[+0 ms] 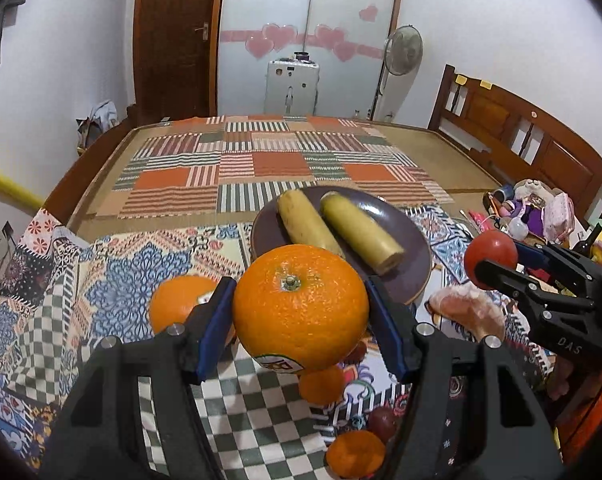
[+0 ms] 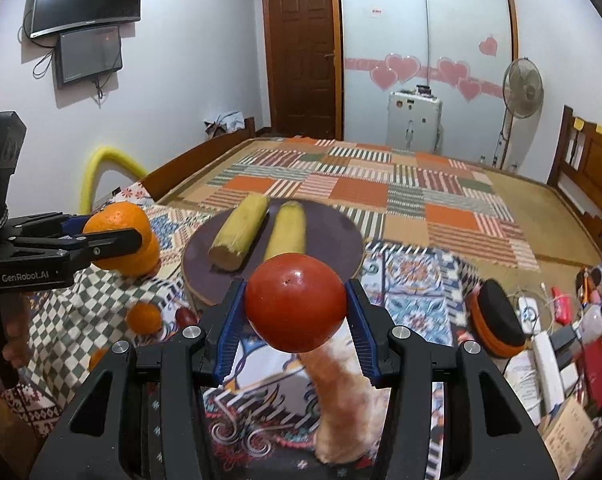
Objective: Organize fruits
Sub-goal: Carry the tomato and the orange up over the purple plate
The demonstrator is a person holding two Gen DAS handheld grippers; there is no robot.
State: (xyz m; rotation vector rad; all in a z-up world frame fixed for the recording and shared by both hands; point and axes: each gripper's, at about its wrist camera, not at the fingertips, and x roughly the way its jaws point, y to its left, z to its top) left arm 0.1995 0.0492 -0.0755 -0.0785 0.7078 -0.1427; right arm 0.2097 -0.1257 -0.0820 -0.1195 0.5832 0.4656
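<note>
My left gripper (image 1: 299,308) is shut on a large orange (image 1: 299,306) with a sticker, held above the patterned cloth just in front of the dark purple plate (image 1: 411,254). The plate holds two yellow sugarcane pieces (image 1: 359,232). My right gripper (image 2: 295,309) is shut on a red tomato (image 2: 295,307), also held near the plate (image 2: 333,236). The tomato shows in the left wrist view (image 1: 490,259) at the right, and the orange shows in the right wrist view (image 2: 119,234) at the left.
A second large orange (image 1: 177,304), small oranges (image 1: 321,384) (image 1: 355,454), a dark plum (image 1: 382,420) and a peeled pomelo piece (image 1: 467,312) lie on the cloth. Clutter and toys (image 1: 533,208) sit at the right. A black-orange round object (image 2: 495,312) lies right of the plate.
</note>
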